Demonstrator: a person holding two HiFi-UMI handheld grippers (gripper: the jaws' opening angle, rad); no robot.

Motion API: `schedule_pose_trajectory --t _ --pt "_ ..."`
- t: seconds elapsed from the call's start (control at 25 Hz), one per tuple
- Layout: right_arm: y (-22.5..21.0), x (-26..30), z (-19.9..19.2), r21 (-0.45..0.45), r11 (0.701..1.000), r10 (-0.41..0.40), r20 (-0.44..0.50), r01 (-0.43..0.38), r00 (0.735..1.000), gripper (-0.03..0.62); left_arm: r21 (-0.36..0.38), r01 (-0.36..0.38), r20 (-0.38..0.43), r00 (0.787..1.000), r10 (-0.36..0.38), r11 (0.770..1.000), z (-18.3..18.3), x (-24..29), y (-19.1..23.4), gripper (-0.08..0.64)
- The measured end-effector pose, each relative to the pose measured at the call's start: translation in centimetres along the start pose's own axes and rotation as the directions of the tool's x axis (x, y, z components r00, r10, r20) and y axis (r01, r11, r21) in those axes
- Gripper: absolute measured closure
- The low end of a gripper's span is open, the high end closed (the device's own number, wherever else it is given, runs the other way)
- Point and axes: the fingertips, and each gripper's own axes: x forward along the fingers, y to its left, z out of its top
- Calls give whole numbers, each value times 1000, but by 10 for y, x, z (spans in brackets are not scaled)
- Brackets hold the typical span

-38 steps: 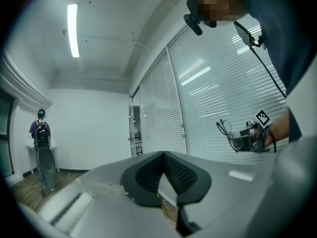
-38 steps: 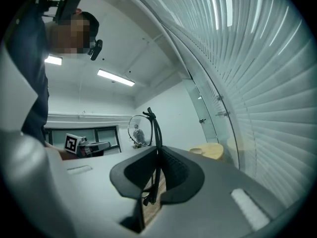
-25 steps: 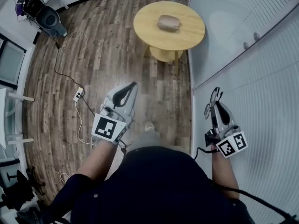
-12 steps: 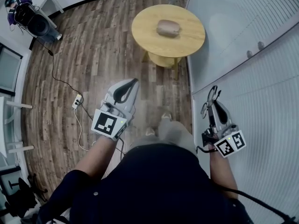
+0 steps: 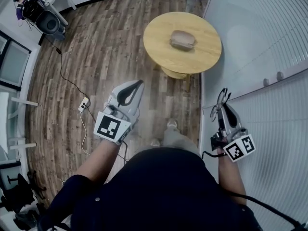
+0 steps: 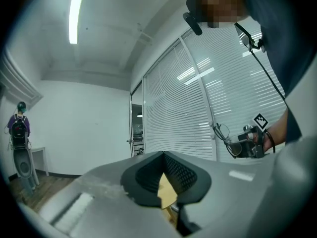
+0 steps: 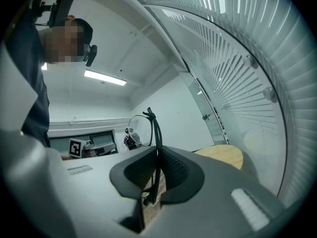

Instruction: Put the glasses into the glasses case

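The brownish-grey glasses case (image 5: 183,39) lies shut on the round yellow table (image 5: 159,32) ahead of me. My right gripper (image 5: 223,107) is held level beside the glass wall, shut on the black-framed glasses (image 5: 217,101). In the right gripper view one temple runs down between the pads (image 7: 171,170) and the lens (image 7: 140,130) stands above my right gripper (image 7: 157,150). My left gripper (image 5: 138,84) is over the wooden floor, shut with nothing in it. The left gripper view has my left gripper (image 6: 164,155), and off to its right the glasses (image 6: 221,133).
A glass wall with blinds (image 5: 260,42) runs along the right. A power strip with its cable (image 5: 84,103) lies on the floor at the left. A person with a backpack (image 5: 26,6) stands at the far left. My shoes (image 5: 172,124) are on the floor below.
I have walked toward the table, which now sits lower and nearer in the head view. Both grippers came along level; the right one still holds the glasses.
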Motion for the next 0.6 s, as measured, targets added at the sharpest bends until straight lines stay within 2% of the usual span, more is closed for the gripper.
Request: schedule_pose_trajectory --t 0.24,0.32,0.44,0.6 --pt "-59 44 23 40 998 49 5 -49 999 558 -3 -30 -34 999 30 1000 -5 57 8 555" --pt "-74 61 26 41 997 69 -4 -69 998 558 6 -62 -48 997 62 998 -5 72 20 555" --pt "-90 84 27 53 994 94 -23 -93 995 558 5 -106 -22 994 106 994 6 86 35 555" --pt "-111 104 23 69 991 120 -47 -117 992 558 13 -152 -46 987 152 988 3 103 44 555"
